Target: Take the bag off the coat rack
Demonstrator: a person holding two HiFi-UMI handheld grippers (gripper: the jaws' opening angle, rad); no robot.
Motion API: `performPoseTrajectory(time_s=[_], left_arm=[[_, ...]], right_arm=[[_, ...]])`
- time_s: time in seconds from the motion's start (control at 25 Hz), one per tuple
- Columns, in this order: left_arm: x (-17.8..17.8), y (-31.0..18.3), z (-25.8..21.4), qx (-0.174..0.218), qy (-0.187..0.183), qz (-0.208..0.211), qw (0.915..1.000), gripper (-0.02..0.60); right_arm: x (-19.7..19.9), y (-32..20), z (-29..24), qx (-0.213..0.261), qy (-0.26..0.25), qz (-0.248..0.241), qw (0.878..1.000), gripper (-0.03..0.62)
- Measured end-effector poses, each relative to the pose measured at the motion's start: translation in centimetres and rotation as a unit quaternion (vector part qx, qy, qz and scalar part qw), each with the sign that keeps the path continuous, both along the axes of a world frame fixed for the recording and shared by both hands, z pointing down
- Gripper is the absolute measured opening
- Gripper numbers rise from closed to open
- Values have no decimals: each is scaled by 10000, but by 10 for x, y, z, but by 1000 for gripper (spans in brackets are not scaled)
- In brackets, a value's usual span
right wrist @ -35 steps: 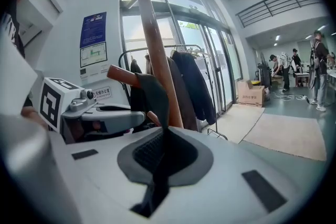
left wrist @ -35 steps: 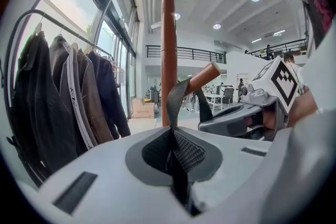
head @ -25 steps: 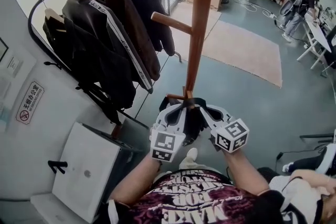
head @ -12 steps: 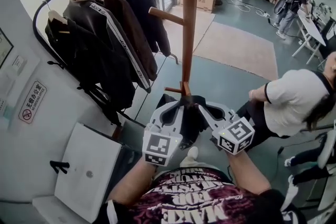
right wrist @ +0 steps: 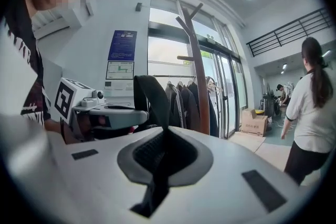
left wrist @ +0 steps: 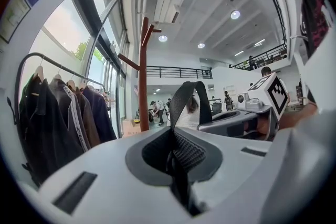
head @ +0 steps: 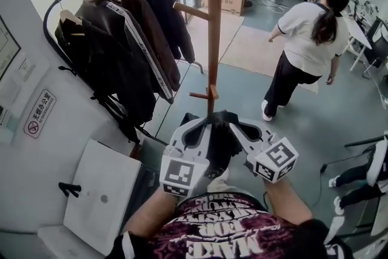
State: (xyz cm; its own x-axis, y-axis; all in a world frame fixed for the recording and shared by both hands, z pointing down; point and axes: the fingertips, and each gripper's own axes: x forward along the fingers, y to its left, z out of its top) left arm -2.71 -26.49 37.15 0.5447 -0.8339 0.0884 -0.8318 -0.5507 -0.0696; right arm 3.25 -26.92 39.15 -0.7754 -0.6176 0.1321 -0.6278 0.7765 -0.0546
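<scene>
The wooden coat rack [head: 213,27] stands straight ahead, its low peg [head: 203,94] bare. Below and nearer to me hangs the black bag [head: 221,145], between my two grippers. My left gripper [head: 203,125] and right gripper [head: 236,127] meet at its strap, each shut on the webbing. In the left gripper view the strap [left wrist: 187,99] arches free in the air above the pinching jaws, with the rack [left wrist: 143,76] well behind it. The right gripper view shows the same strap [right wrist: 149,99] clamped, and the rack [right wrist: 199,86] beyond.
A curved clothes rail with dark jackets [head: 121,45] runs along the left wall. A white cabinet [head: 100,191] stands at my lower left. A person in a white shirt [head: 303,33] walks across the floor at the right. A cardboard box [head: 233,0] sits behind the rack.
Both grippers with the bag have come slightly down and toward me, away from the rack's low peg. The person in white has walked from the right edge to farther back.
</scene>
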Motion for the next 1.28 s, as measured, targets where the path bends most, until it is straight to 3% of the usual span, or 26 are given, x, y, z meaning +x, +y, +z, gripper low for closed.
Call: performPoseTrajectory(time_s=[0.64, 1.28], left_arm=[[-8, 47, -4, 17, -54, 215, 9998, 8], [-23, 40, 1, -71, -51, 116, 9999, 8]], right_arm=[[-8, 51, -3, 104, 46, 125, 9999, 9], [-24, 39, 1, 88, 168, -38, 9998, 9]])
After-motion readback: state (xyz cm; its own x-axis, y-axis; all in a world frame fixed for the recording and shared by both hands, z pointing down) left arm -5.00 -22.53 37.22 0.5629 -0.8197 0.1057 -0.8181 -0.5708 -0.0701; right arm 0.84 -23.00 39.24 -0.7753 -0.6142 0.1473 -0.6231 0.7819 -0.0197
